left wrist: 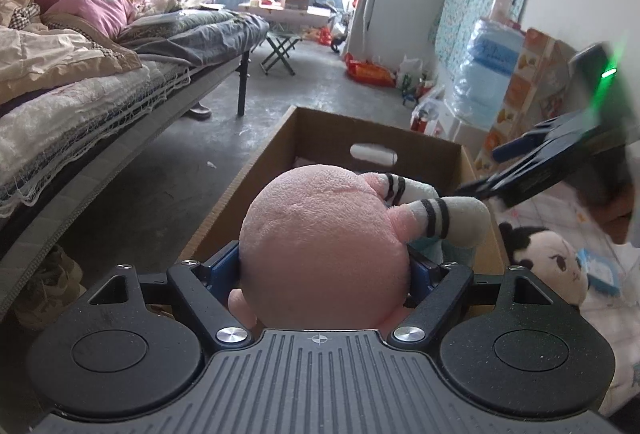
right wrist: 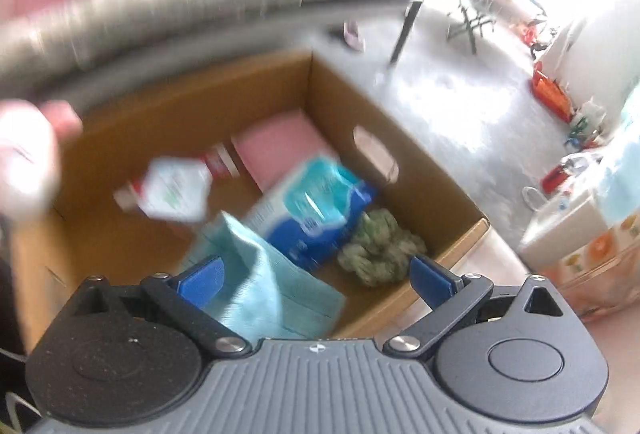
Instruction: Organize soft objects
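In the left wrist view, the left gripper [left wrist: 325, 270] is occupying the bottom of the frame, its blue pads [left wrist: 224, 266] pressing on either side of a pink plush toy [left wrist: 320, 250]. The toy is filling the centre of the frame, its striped white limbs [left wrist: 448, 218] pointing toward the right. Directly behind the toy, an open cardboard box [left wrist: 260, 170] is standing on the grey floor [left wrist: 168, 170]. A dark-haired doll [left wrist: 552, 266] is lying just beside the box at the lower right, on a pale printed cloth [left wrist: 560, 210]. The right gripper [left wrist: 532, 166] is reaching in from the right edge, blurred, above the box's right rim. A bed [left wrist: 120, 82] with heaped bedding is running along the left of the frame, and a blue water bottle [left wrist: 488, 74] is standing against the wall at the upper right.

In the right wrist view, which is blurred, the right gripper [right wrist: 316, 274] is sitting at the bottom of the frame with its blue pads [right wrist: 200, 276] spread wide and pinching nothing. A light teal cloth [right wrist: 264, 294] is lying between and below the pads, inside the cardboard box [right wrist: 180, 94], touching neither pad as far as the blur allows. Beyond it in the box, a blue packet [right wrist: 316, 210] is leaning at the centre, a green knotted bundle [right wrist: 380, 250] is lying to its right, a white bottle [right wrist: 176, 190] to its left, and a pink flat item [right wrist: 280, 150] at the far wall.
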Action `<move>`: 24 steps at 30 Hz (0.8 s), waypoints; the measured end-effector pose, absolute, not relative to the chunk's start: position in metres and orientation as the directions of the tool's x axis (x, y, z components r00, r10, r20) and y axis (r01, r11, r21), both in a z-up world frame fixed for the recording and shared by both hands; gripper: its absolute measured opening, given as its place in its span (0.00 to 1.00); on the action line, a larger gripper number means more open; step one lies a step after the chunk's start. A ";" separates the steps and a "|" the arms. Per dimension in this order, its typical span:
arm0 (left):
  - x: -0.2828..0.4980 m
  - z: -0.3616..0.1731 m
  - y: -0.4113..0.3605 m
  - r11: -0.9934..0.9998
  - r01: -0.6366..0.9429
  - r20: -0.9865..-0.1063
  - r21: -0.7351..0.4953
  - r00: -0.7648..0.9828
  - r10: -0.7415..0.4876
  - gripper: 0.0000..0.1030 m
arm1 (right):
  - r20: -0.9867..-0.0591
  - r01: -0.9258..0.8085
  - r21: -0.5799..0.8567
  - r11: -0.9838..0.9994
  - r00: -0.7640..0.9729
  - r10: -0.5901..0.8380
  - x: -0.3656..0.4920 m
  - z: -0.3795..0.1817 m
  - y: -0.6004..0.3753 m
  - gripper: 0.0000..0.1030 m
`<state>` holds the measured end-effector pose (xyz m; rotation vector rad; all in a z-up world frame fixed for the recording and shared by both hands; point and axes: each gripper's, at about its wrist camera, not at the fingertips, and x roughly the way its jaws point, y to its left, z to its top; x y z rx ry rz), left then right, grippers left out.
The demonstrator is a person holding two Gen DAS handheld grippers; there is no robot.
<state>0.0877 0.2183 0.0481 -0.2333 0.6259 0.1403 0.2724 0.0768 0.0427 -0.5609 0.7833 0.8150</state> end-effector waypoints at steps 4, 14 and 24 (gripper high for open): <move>0.098 0.047 0.217 0.975 -0.182 -0.642 -0.126 0.764 0.060 0.79 | -0.679 -0.785 0.087 0.613 0.403 0.613 0.250 0.072 0.025 0.98; 0.149 0.017 0.213 0.991 -0.133 -0.807 0.023 0.583 0.098 0.80 | -0.415 -0.739 0.380 0.557 0.401 0.816 0.166 0.070 -0.090 0.98; 0.185 -0.024 0.217 0.953 -0.144 -0.868 0.267 0.394 0.303 0.88 | -0.410 -0.658 0.368 0.657 0.519 0.750 0.147 0.048 -0.133 0.98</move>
